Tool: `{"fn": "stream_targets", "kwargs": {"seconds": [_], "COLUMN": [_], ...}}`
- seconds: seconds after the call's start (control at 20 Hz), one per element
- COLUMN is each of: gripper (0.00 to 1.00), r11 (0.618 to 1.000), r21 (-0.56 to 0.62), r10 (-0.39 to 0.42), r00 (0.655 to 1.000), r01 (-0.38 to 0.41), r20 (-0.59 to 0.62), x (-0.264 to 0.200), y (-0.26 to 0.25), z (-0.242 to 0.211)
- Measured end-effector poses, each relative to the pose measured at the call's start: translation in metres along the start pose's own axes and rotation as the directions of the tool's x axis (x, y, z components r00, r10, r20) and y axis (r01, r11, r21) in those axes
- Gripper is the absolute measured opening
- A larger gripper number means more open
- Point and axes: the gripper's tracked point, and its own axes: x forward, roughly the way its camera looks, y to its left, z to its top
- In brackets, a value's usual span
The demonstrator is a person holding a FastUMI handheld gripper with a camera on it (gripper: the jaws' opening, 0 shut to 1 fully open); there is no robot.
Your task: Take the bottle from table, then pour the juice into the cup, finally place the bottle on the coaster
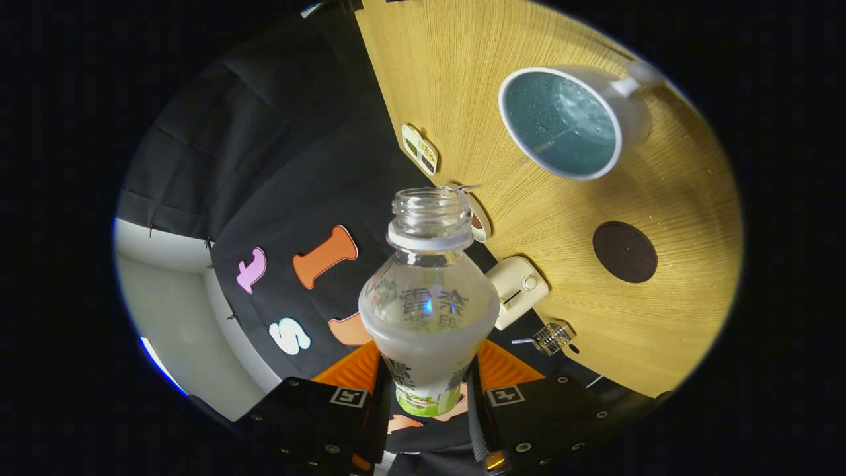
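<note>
The bottle (428, 311) is clamped at its lower body between both fingers of the gripper (428, 396), uncapped, with pale juice seen inside. It is held above the table (661, 317), with the view rolled sideways. The cup (562, 122) stands far to the right, beyond the bottle's mouth; the dark coaster (624, 252) lies nearer. Pouring is judged to be in hand. Next, the mouth must be brought over the cup's rim and tipped.

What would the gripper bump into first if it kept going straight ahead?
Probably nothing on the table: the gripper, its jaws shut on the bottle, points past the table edge toward the black cloth wall. Depth is unclear.
</note>
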Motion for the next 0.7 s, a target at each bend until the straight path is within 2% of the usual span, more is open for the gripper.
{"fn": "stream_targets", "kwargs": {"seconds": [0.1, 0.2, 0.3, 0.4, 0.5, 0.55, 0.6, 0.7], "gripper": [0.51, 0.50, 0.50, 0.50, 0.50, 0.50, 0.51, 0.50], "r11": [0.999, 0.982, 0.940, 0.871, 0.772, 0.705, 0.630, 0.449], "r21": [-0.047, -0.179, -0.323, -0.468, -0.612, -0.685, -0.753, -0.867], "r10": [-0.006, -0.055, -0.107, -0.137, -0.161, -0.172, -0.185, -0.205], "r00": [1.000, 0.998, 0.994, 0.989, 0.984, 0.982, 0.978, 0.969], "r01": [0.006, 0.054, 0.110, 0.148, 0.172, 0.182, 0.192, 0.215], "r20": [-0.004, -0.001, 0.027, 0.057, 0.074, 0.084, 0.096, 0.134], "x": [0.001, 0.001, 0.001, 0.001, 0.003, 0.004, 0.004, 0.006], "y": [-0.001, -0.018, -0.032, -0.040, -0.042, -0.044, -0.047, -0.051], "z": [-0.002, -0.002, 0.003, 0.006, 0.001, -0.001, -0.003, -0.002]}}
